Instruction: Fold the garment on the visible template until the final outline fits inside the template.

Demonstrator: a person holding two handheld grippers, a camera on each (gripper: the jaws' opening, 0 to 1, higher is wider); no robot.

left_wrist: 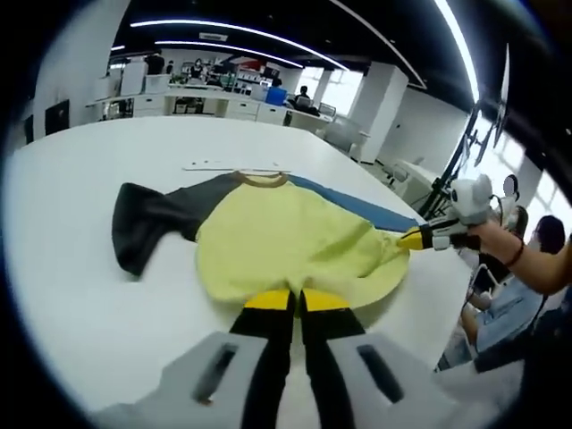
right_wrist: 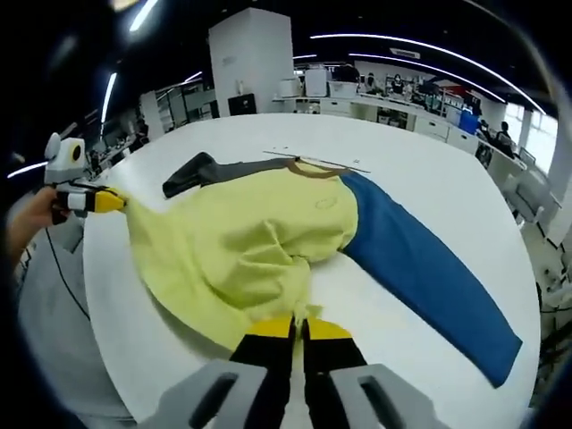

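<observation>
White and round, the bench (left_wrist: 80, 268) stands in an open office under strip lights. Left tool (left_wrist: 295, 302) has its yellow-tipped jaws pressed together, pinching the near hem of the garment (left_wrist: 295, 241). Right tool (right_wrist: 298, 329) is likewise clamped on the hem at another corner. Between them the yellow body is lifted and rumpled. Its dark grey sleeve (left_wrist: 143, 223) and blue sleeve (right_wrist: 429, 277) lie flat on the bench, collar toward a thin strip (left_wrist: 234, 167).

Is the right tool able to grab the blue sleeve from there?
Probably not right away: the right tool is shut on the yellow shirt hem. The blue sleeve lies flat and uncovered on the table, so letting go first would help.
</observation>
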